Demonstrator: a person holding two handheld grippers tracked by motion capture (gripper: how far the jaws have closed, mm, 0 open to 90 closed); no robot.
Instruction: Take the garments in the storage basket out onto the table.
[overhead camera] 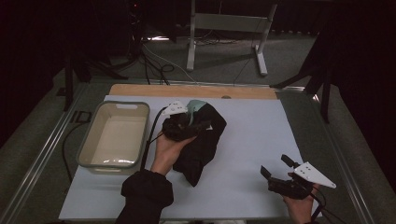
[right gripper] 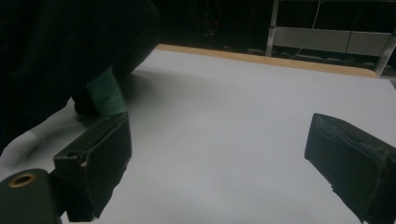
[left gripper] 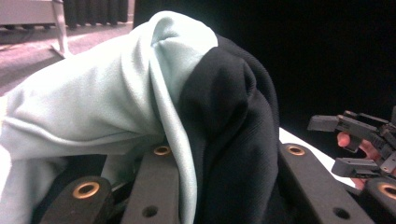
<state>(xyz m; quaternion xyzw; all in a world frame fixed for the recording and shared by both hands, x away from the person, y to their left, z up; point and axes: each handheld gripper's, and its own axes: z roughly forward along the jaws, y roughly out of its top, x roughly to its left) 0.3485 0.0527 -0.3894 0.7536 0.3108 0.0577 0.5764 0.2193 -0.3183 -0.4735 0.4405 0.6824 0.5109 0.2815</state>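
The left gripper point(overhead camera: 187, 122) holds a soft garment point(overhead camera: 201, 140) between its jaws, bunched up over the middle of the table point(overhead camera: 252, 140). The cloth is a fine knit, mostly black with a pale mint part point(left gripper: 93, 93), and it falls in smooth folds. The right gripper point(overhead camera: 275, 173) hovers near the table's right front corner, its flat black padded jaws wide apart with nothing between them. A rectangular plastic tub point(overhead camera: 114, 135) with rounded corners stands at the left.
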